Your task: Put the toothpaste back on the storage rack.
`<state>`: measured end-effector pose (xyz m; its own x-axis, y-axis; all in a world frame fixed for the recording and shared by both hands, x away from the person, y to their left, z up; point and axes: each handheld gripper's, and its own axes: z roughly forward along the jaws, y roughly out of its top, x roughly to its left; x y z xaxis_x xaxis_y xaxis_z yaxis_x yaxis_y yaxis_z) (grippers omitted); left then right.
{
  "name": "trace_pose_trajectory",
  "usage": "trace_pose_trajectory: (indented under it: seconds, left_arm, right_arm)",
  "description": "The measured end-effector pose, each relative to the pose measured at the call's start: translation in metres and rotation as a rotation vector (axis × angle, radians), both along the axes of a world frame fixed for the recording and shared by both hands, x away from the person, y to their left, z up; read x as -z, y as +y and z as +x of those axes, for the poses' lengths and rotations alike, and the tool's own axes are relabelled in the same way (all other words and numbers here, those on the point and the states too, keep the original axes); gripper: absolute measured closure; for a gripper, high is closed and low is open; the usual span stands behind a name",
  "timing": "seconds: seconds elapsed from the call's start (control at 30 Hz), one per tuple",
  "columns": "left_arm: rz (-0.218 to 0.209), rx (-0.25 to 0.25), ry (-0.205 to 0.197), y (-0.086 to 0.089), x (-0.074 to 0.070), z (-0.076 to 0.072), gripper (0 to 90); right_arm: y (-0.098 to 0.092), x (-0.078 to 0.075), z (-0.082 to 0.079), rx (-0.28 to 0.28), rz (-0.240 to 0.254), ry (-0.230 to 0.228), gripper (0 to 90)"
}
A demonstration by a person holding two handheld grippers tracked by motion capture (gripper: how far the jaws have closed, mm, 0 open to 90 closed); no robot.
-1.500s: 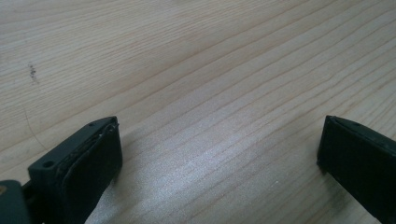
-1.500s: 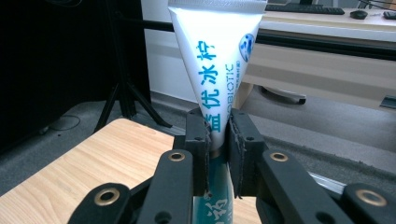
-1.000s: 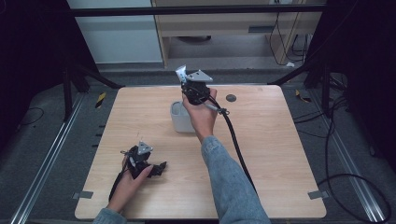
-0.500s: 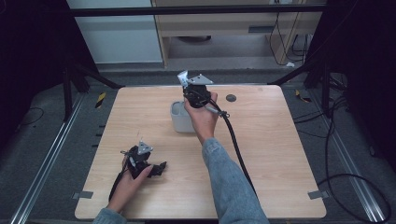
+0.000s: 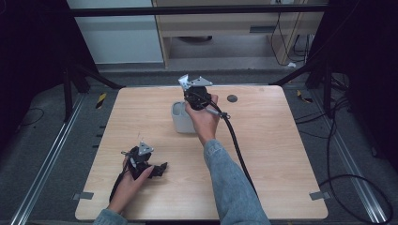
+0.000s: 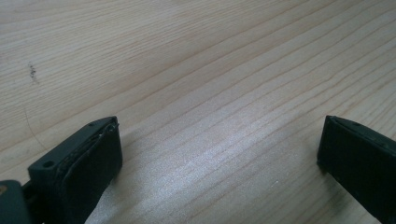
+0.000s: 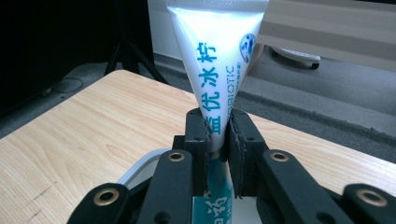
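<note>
Seen from the high view, the right gripper [image 5: 186, 84] is held over the far middle of the wooden table [image 5: 281, 154], just above a pale grey cup [image 5: 182, 117] that stands a little left of the table's centre line, nearer the far edge than the near one. The right hand [image 5: 202, 117] wraps the gripper's body, and its black cable trails back along the denim sleeve [image 5: 230, 187] toward the near edge. A white tip pokes out at the gripper's far end. Near the near left corner, the left gripper [image 5: 159, 168] lies low on the table under the left hand [image 5: 129, 185], well apart from the cup. A small dark disc [image 5: 232, 98] sits near the far edge, right of the cup.

In the left gripper view, the two black jaws stand wide apart over bare wood grain, with nothing between them.

In the right gripper view, the jaws are clamped on a white tube [image 7: 219, 60] printed with blue characters. The tube stands nearly upright, its flat crimped end on top and its lower part running down between the pads [image 7: 200, 140] toward the cup's rim [image 7: 140, 170] directly below. Beyond the table's far edge lie grey floor and pale furniture.
</note>
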<state>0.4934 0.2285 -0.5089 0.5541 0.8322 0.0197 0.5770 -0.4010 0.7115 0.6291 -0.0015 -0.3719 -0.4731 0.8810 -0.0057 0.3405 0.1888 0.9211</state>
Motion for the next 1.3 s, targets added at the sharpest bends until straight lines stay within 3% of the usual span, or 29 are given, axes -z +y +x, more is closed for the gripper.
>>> trace_pose_trajectory:
  seconds: [0.23,1.3]
  left_arm:
    - [0.000,0.000,0.000,0.000,0.000,0.000,0.0]
    - [0.000,0.000,0.000,0.000,0.000,0.000,0.0]
  right_arm:
    - [0.002,0.006,-0.001,-0.019,-0.027,0.015,79.2]
    - [0.000,0.020,-0.001,-0.027,-0.042,0.067,79.2]
